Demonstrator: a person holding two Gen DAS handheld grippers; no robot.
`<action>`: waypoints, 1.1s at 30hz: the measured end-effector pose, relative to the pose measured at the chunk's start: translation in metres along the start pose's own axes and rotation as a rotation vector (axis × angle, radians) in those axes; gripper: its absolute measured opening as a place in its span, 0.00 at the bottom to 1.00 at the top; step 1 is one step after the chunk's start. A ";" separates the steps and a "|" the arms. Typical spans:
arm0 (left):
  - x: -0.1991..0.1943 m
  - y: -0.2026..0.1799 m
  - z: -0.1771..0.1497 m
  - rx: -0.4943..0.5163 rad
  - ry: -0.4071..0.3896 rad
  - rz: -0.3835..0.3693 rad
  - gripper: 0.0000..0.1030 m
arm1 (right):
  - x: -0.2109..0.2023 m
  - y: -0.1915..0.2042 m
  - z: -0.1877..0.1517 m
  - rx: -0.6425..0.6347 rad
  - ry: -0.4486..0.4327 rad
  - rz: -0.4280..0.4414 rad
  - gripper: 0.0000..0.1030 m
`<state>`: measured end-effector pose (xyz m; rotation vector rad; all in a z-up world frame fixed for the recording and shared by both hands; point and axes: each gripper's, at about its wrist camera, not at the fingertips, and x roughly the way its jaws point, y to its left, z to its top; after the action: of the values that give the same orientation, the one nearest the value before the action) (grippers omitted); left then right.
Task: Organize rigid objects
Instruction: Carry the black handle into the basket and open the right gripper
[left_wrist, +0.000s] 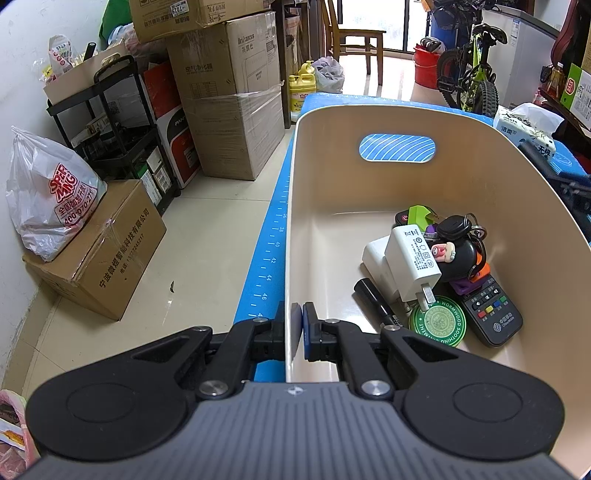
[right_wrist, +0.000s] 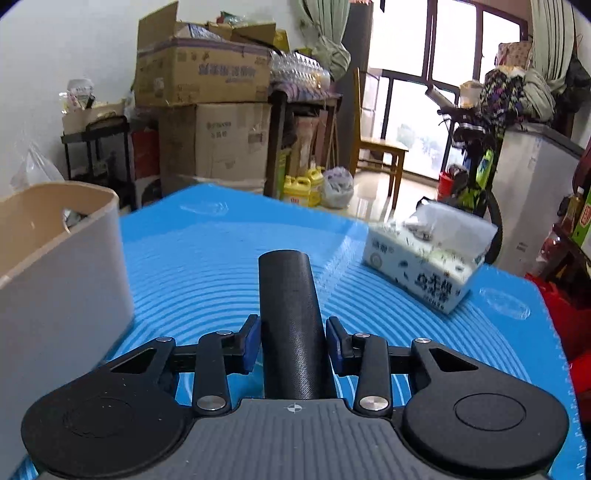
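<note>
My left gripper (left_wrist: 294, 325) is shut on the left wall of a beige bin (left_wrist: 291, 221), one pad inside and one outside. The bin holds white chargers (left_wrist: 410, 262), a black marker (left_wrist: 376, 301), a green round tin (left_wrist: 439, 322), a black remote (left_wrist: 493, 315), a black key fob with keys (left_wrist: 456, 240) and other small items. My right gripper (right_wrist: 294, 341) is shut on a black cylinder (right_wrist: 290, 325) that points forward, held above the blue mat (right_wrist: 221, 258). The bin (right_wrist: 55, 266) stands to its left.
A tissue pack (right_wrist: 424, 258) lies on the mat at the right, also seen past the bin in the left wrist view (left_wrist: 528, 129). Cardboard boxes (left_wrist: 229, 99), a black shelf cart (left_wrist: 110, 122), a wooden chair (right_wrist: 376, 147) and a bicycle (left_wrist: 472, 70) stand on the floor beyond the mat.
</note>
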<state>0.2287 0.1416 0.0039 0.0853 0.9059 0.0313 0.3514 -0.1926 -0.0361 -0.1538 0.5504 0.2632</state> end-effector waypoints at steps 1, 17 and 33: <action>0.000 0.000 0.000 0.000 0.000 0.000 0.10 | -0.004 0.001 0.004 -0.002 -0.010 0.000 0.43; 0.004 0.001 0.000 -0.014 0.008 -0.021 0.10 | -0.081 0.073 0.067 -0.128 -0.137 0.060 0.43; 0.005 0.000 0.000 -0.019 0.011 -0.041 0.10 | -0.080 0.171 0.095 -0.191 -0.064 0.196 0.43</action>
<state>0.2317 0.1420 0.0004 0.0489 0.9181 0.0028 0.2835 -0.0256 0.0739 -0.2763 0.4764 0.5100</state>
